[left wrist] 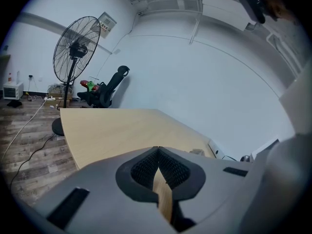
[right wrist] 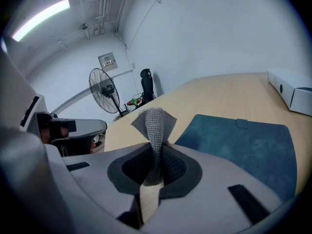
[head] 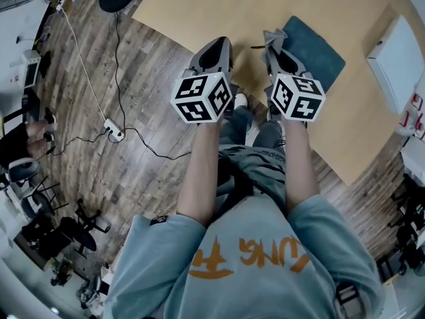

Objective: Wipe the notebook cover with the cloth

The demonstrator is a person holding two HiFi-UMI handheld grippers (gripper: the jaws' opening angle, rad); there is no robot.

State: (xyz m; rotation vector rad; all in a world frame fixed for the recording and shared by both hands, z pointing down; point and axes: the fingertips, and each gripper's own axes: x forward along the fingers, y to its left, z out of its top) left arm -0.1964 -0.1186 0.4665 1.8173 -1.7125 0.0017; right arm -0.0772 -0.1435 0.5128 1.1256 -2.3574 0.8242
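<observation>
Plainly, its own view shows right gripper [right wrist: 157, 149] fingers pinching the cloth [right wrist: 154, 123]; left gripper [left wrist: 158, 151] fingers meet, empty.

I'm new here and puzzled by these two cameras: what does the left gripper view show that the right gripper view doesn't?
Only left: the left gripper, jaws shut on nothing, and a white cable on the floor. Only right: the right gripper pinching a grey cloth, a teal notebook, a white box. Both: the wooden table and standing fan.
</observation>
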